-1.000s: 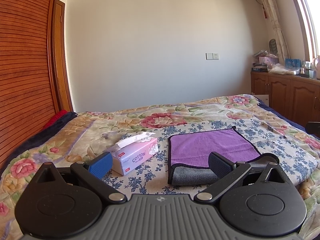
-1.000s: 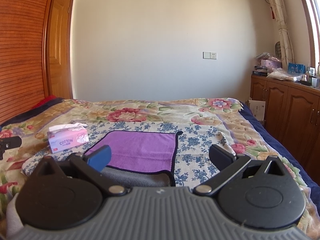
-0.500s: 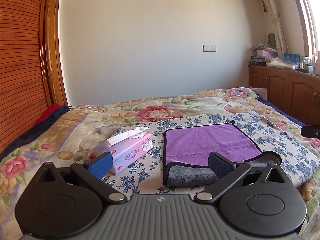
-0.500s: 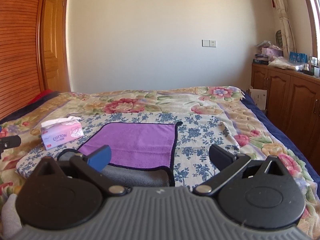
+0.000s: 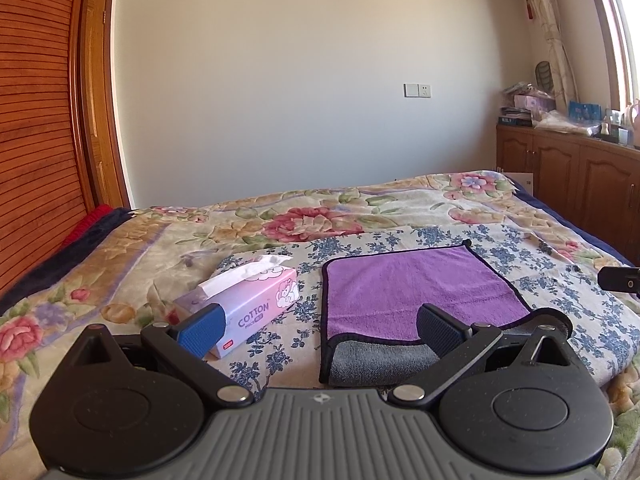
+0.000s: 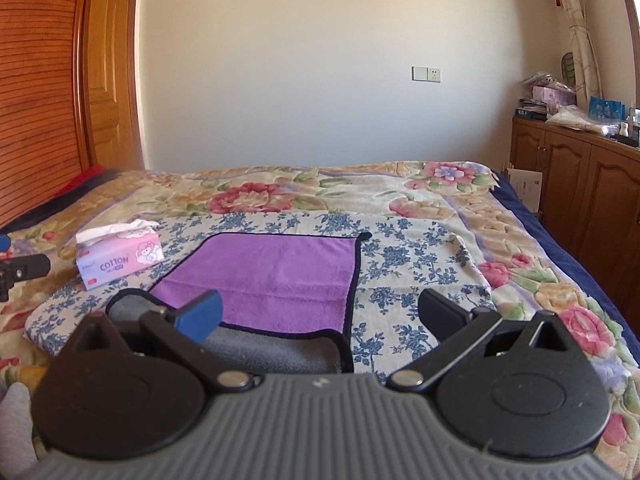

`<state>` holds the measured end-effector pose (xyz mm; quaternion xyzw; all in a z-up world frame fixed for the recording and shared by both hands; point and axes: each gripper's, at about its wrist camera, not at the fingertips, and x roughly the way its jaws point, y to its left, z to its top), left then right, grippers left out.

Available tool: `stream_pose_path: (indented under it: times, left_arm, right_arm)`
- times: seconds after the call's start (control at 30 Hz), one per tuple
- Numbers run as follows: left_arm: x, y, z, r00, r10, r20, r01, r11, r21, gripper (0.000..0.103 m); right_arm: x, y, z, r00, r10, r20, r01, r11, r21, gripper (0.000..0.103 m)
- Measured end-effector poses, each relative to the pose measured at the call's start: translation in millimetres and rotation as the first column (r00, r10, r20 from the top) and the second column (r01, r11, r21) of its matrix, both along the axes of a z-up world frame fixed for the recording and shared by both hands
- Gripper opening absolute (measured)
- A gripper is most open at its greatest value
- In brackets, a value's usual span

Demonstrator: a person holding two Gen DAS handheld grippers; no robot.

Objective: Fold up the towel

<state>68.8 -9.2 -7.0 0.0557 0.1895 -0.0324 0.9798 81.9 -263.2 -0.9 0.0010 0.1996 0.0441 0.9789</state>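
A purple towel point(image 5: 416, 284) with a dark hem and a grey underside lies on a blue-flowered cloth on the bed. Its near edge is folded over, so a grey strip point(image 5: 380, 362) shows. In the right wrist view the towel point(image 6: 276, 276) lies straight ahead with the grey fold point(image 6: 272, 350) nearest me. My left gripper point(image 5: 316, 330) is open and empty, above the bed just short of the towel's near left corner. My right gripper point(image 6: 318, 314) is open and empty, above the towel's near right corner.
A pink tissue box point(image 5: 248, 304) stands left of the towel; it also shows in the right wrist view point(image 6: 120, 254). The flowered bedspread point(image 5: 280, 220) stretches beyond. Wooden cabinets point(image 6: 580, 196) stand at the right, a slatted wooden panel point(image 5: 36, 120) at the left.
Both grippers have drawn back and risen a little from the towel. The towel and tissue box have not moved. Both grippers stay open.
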Motion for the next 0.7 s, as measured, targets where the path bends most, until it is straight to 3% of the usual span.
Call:
stream_pose_path:
  times: [0.7]
  left_arm:
    - [46, -3, -16, 0.999, -0.018, -0.034, 0.018, 1.0, 0.002, 0.103]
  right_arm:
    - [41, 9, -16, 0.997, 0.038, -0.061, -0.04, 0.999, -0.022, 0.103]
